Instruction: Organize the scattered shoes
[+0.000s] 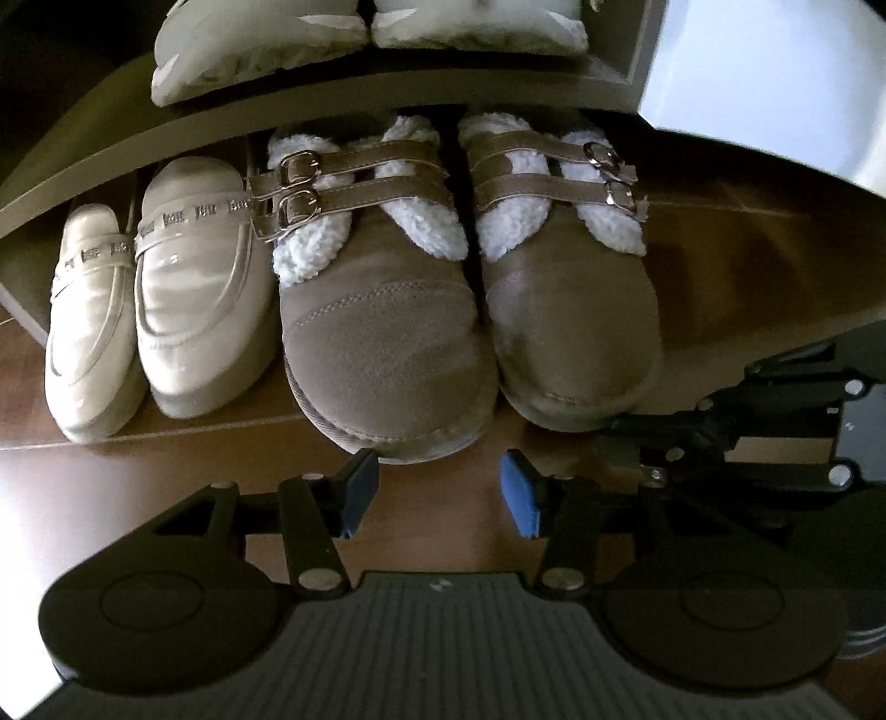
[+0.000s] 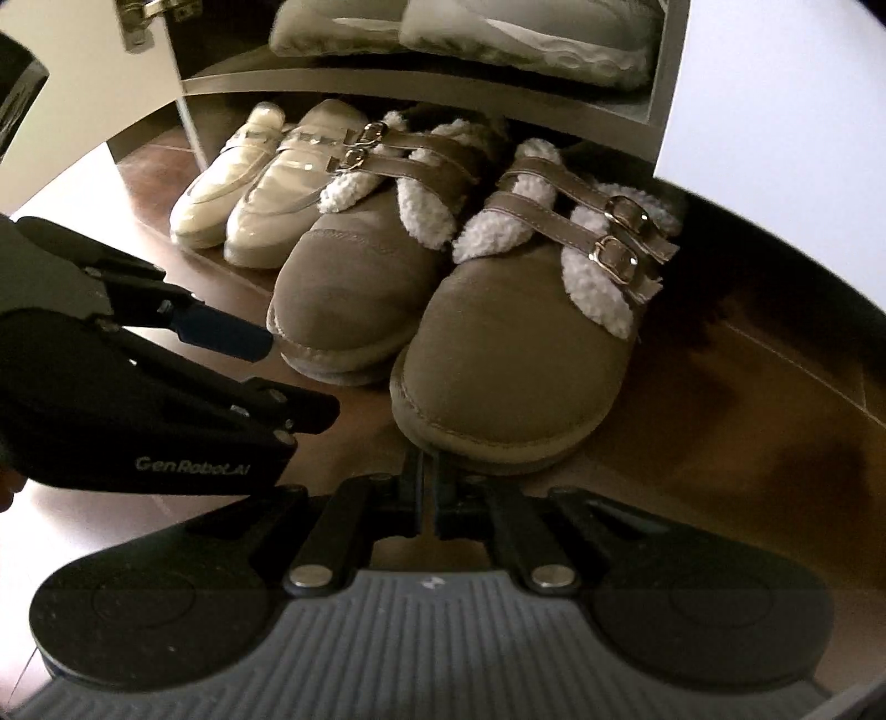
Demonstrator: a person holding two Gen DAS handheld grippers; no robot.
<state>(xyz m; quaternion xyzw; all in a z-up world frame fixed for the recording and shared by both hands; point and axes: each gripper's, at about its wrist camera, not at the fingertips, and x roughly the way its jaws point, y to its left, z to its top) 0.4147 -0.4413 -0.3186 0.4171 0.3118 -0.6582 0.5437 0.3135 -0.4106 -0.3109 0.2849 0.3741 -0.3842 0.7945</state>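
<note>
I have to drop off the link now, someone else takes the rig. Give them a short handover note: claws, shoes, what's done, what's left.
Left claw: open, nothing between its pads, just in front of the left fleece-lined boot.
Right claw: shut, empty, at the toe of the right fleece-lined boot.
Cream loafers and both boots sit paired in a row under the shelf; white shoes on top of it.
Done: these pairs are lined up.
Left: the boots' toes stick out past the shelf edge; perhaps nudge them in. Other shoes may lie out of view.
</note>
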